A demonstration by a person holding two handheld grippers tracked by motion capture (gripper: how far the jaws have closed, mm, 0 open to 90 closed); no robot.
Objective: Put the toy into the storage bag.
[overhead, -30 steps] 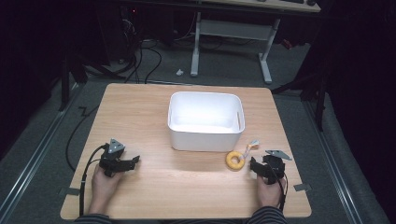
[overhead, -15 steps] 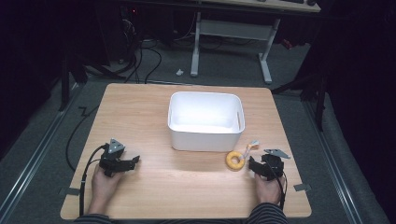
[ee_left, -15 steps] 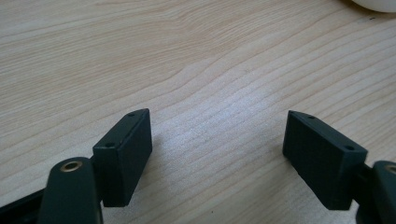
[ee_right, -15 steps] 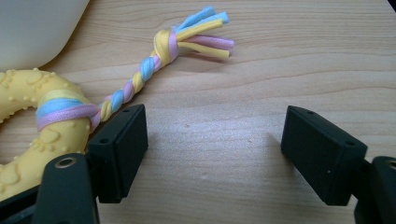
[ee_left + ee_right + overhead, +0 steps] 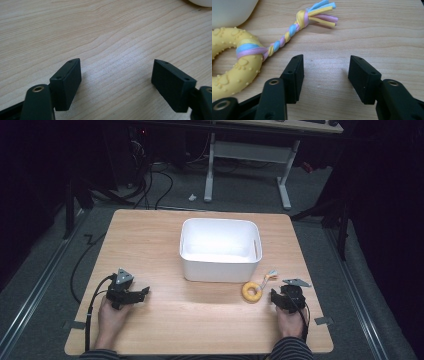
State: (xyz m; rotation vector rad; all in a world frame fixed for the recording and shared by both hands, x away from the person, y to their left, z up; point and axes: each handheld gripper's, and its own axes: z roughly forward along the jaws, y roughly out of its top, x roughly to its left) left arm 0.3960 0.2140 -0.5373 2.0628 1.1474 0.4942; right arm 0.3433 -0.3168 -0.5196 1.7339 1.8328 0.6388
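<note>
Beside ring toy (image 5: pixel 229 67), right tongs (image 5: pixel 325 72) narrower.

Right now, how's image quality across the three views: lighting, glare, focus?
High view: table evenly lit, surroundings nearly black; white bin bright inside, close to washed out. Left gripper view: sharp wood grain, a soft sheen on the table between the open jaws of the left gripper. Right gripper view: yellow ring toy and braided rope crisp; nearest parts of the right gripper slightly soft.

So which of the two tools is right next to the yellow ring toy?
The right tool, at the right of the high view. The yellow ring toy lies just beside its jaws, which have just been closing with nothing between them. The left tool sits far off on bare table.
</note>
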